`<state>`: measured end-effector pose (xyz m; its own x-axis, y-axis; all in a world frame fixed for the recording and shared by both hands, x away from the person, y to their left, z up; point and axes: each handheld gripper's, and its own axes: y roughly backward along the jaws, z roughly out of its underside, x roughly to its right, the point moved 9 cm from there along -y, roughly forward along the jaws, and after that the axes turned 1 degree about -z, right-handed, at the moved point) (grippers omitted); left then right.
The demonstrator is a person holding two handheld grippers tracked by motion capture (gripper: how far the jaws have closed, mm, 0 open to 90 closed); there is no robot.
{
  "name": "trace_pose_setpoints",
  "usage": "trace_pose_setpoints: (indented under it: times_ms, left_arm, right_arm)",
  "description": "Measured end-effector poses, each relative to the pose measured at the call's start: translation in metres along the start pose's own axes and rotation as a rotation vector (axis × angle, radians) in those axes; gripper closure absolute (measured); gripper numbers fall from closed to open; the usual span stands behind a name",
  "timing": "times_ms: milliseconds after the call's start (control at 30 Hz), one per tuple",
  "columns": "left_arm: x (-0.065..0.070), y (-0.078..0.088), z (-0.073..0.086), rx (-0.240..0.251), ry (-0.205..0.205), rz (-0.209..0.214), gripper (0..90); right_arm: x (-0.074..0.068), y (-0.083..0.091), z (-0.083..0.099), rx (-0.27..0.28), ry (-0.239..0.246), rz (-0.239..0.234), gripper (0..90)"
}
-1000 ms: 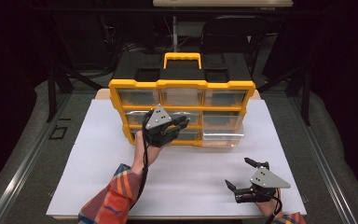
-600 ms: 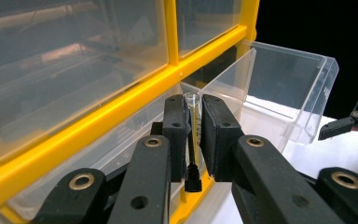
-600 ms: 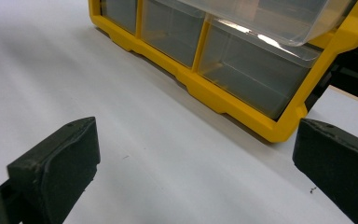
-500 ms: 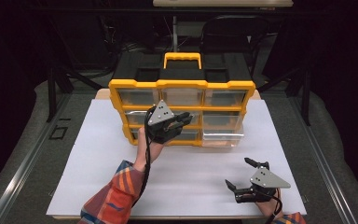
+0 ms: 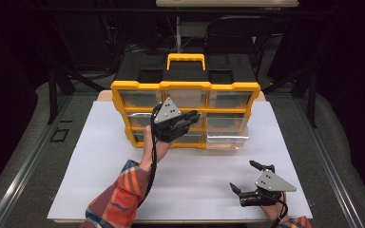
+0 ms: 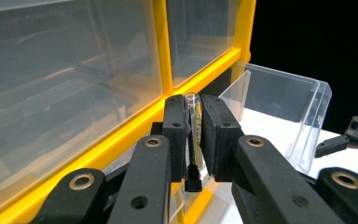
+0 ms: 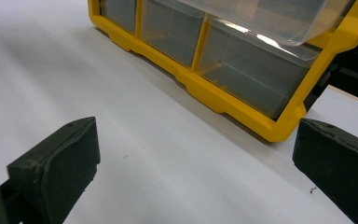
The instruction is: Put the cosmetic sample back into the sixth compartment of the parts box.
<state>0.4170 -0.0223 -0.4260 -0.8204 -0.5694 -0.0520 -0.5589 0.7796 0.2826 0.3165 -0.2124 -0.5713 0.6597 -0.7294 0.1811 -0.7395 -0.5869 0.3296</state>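
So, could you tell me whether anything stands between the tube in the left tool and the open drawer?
Nothing visible does. The left tool holds the tube right beside the pulled-out drawer, with open space between them.

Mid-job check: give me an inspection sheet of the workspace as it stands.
Surface: white board, bare around the organizer.
Job's things: yellow organizer upright; one clear drawer at its lower right pulled out; thin clear tube in the left gripper.
Clutter: nothing seen.
Grippers: left gripper shut on the tube at the organizer's front; right gripper open, low over the board.
Cables: one trails from the left gripper along the sleeve.
Surroundings: dark; chair behind.
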Motion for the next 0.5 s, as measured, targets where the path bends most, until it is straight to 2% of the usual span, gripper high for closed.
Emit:
trace_pose_setpoints:
  times_ms: [500]
  left_arm:
    - [0.0065,-0.0103,-0.0087,0.004,-0.013,0.019,80.3]
  right_arm:
    - [-0.0006,-0.0002,0.0002,0.000,-0.007,-0.004,0.0]
